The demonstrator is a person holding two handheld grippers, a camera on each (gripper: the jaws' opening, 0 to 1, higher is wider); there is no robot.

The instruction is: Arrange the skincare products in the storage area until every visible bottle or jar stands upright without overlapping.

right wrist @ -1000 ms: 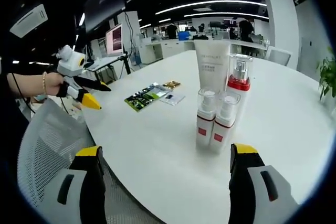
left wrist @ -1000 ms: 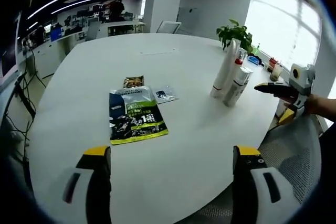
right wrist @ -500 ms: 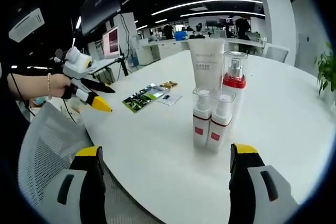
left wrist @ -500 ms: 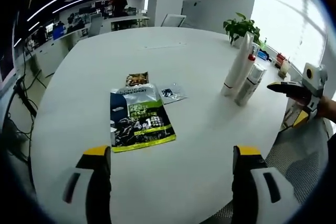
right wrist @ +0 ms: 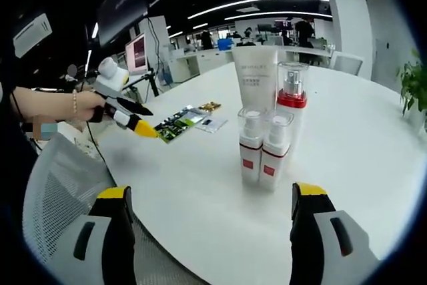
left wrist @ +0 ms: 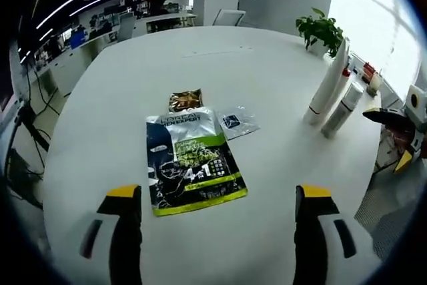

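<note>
With both my tongs released and empty, my left tongs (left wrist: 217, 195) hover over the flat sachets (left wrist: 193, 161) while the bottles (right wrist: 265, 145) stand upright mid-desk (right wrist: 373, 151); next I'd judge the sachets need tidying.

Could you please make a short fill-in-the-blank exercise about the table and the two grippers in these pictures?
1. The four skincare containers all stand ____ on the white table.
2. The large sachet lies ____ on the table.
3. The cap of the tall pump bottle has a ____ collar.
4. The right gripper holds ____ between its jaws.

Missing words: upright; flat; red; nothing
</note>
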